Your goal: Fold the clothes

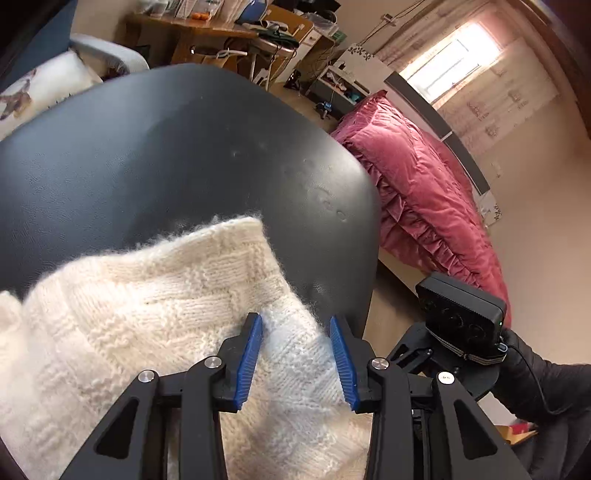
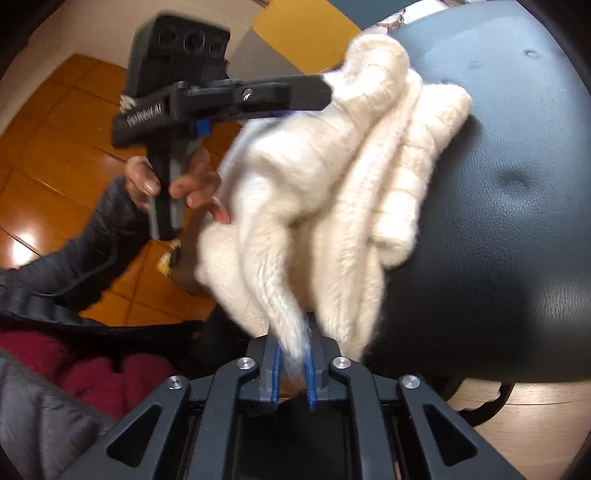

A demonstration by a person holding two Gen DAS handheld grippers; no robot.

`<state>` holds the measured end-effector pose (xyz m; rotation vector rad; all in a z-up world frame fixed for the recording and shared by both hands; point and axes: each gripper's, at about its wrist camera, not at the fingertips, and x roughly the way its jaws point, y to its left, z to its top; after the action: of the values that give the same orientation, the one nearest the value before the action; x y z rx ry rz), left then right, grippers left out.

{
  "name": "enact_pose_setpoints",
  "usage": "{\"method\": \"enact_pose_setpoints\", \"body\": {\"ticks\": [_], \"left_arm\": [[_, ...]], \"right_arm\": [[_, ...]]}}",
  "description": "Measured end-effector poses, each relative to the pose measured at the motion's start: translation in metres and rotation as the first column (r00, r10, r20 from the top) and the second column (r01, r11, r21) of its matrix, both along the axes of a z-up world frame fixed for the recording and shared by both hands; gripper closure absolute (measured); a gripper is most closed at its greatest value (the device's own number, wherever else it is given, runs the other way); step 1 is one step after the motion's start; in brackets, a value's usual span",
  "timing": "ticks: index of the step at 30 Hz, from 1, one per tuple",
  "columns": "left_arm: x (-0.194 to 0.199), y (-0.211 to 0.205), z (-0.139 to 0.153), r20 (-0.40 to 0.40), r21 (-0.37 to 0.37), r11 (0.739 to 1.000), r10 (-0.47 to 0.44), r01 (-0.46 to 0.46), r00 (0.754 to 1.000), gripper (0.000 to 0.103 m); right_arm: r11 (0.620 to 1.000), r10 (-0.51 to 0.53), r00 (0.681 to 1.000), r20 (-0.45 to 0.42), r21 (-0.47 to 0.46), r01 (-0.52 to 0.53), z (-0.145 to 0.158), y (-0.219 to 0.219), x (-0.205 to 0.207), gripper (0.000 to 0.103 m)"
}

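Note:
A fluffy cream knitted sweater [image 1: 147,314] lies bunched in folds on a dark padded leather seat [image 1: 166,147]. My left gripper [image 1: 298,354] stands open over the sweater's near right part, with knit between its blue pads [image 1: 255,350] but not pinched. In the right wrist view the sweater [image 2: 332,184] spills toward me over the seat [image 2: 498,221]. A blurred tail of it hangs between the pads of my right gripper [image 2: 292,378], whose jaws stand a little apart and open. The left gripper [image 2: 327,92] shows side-on, its tip in the top of the pile.
A pink quilt [image 1: 424,184] covers a bed to the right, and a cluttered wooden desk [image 1: 192,29] stands behind. A person's hand [image 2: 177,184] in a dark sleeve holds the left tool over the orange wood floor [image 2: 74,129]. A dark red garment [image 2: 92,369] lies low left.

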<state>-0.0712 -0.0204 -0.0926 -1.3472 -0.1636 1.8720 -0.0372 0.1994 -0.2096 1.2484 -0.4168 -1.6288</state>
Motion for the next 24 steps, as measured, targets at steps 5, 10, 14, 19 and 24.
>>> {"method": "enact_pose_setpoints", "body": {"ticks": [5, 10, 14, 19, 24], "left_arm": [[0.027, -0.024, 0.033, -0.080, 0.014, 0.999, 0.046, -0.045, 0.996, 0.059], [0.064, -0.074, 0.052, -0.153, -0.018, 0.979, 0.197, -0.202, 0.968, 0.057], [0.097, -0.121, 0.051, -0.157, 0.009, 0.931, 0.361, -0.364, 0.919, 0.055], [0.140, -0.161, 0.033, -0.105, 0.070, 0.851, 0.525, -0.521, 0.844, 0.053], [0.173, -0.152, 0.022, -0.120, 0.086, 0.840, 0.543, -0.536, 0.831, 0.052]], "right_arm": [[0.987, -0.159, 0.979, -0.127, -0.047, 0.154, 0.049, 0.024, -0.009, 0.075], [0.963, -0.269, 0.958, -0.098, -0.053, 0.265, 0.045, 0.028, -0.071, 0.070], [0.959, -0.283, 0.959, -0.013, -0.010, 0.283, 0.023, 0.002, -0.109, 0.067], [0.950, -0.303, 0.952, 0.038, 0.086, 0.299, 0.016, -0.020, -0.133, 0.067], [0.941, -0.301, 0.954, 0.004, 0.166, 0.296, 0.018, -0.025, -0.130, 0.067]]}}
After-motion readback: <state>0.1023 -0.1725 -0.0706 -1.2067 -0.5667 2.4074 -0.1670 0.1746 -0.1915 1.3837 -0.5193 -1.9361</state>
